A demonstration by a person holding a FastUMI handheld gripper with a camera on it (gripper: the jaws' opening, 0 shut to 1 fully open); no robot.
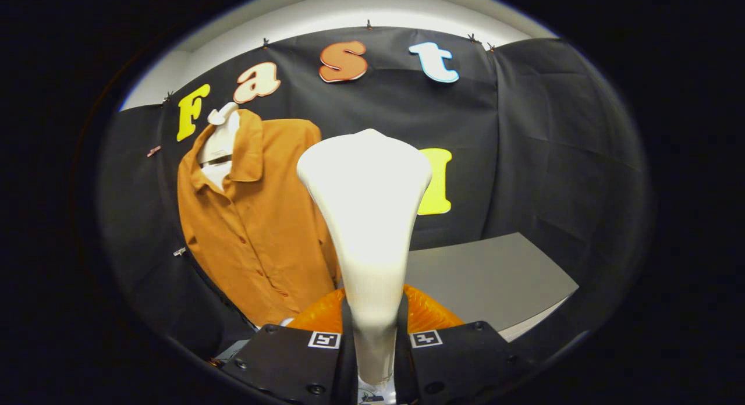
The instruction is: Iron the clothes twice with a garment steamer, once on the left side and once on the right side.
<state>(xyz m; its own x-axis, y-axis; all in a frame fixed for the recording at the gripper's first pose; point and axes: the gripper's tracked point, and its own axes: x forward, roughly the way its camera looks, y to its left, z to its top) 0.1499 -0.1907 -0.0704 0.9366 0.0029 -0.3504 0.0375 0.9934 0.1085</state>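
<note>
Both fingers of the gripper [372, 335] clamp the white steamer [366, 219], orange shirt [256, 230] beyond

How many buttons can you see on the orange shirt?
3, in a line down the front of the orange shirt: one mid-chest, one lower, one near the hem. The white steamer, clamped between the gripper fingers, may hide more.

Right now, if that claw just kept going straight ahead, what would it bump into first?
Probably the black cloth wall. The claw is shut on the white steamer, whose head leads; the orange shirt hangs off to the left. Depth is hard to judge.
</note>
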